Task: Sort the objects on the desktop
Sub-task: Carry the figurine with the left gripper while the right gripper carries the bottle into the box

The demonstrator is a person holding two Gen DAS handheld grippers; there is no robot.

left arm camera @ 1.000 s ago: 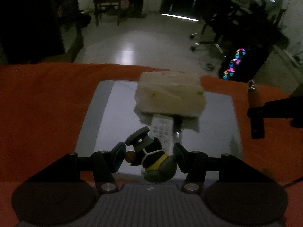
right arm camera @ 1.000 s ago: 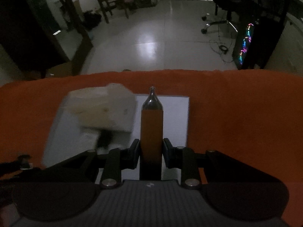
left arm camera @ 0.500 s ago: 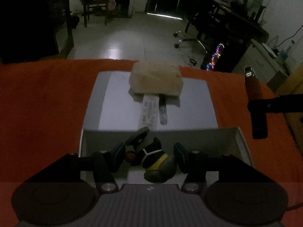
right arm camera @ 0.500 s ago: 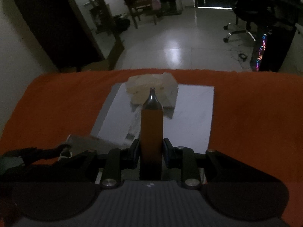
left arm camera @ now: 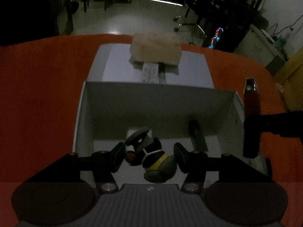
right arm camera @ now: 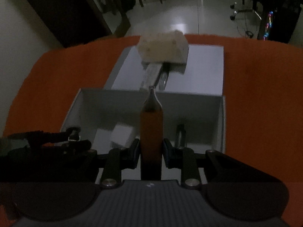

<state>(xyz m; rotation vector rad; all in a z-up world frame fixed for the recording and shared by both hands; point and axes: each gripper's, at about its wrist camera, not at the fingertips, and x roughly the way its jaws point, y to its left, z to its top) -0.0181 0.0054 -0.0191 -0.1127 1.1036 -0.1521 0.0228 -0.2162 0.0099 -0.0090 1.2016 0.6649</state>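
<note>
My left gripper (left arm camera: 149,154) is shut on a small dark toy figure (left arm camera: 151,158) with a yellow band and a grey hat, held over the open white box (left arm camera: 157,98). My right gripper (right arm camera: 151,149) is shut on an orange pen-like tool with a silver tip (right arm camera: 151,124), held upright over the same box (right arm camera: 189,102). In the left wrist view the tool (left arm camera: 251,102) stands at the box's right edge. Inside the box lie a white block (right arm camera: 122,135) and a dark stick (left arm camera: 197,134).
Beyond the box a white lid or tray (left arm camera: 191,70) lies on the orange cloth (left arm camera: 37,87). It carries a pale wrapped packet (left arm camera: 156,50), a white remote (left arm camera: 149,71) and a thin pen (left arm camera: 162,74). Dark room, chairs and a lit computer lie past the table.
Both grippers have drawn back from over the tray and now hang above the open white box, each still holding its object. The box has come into view.
</note>
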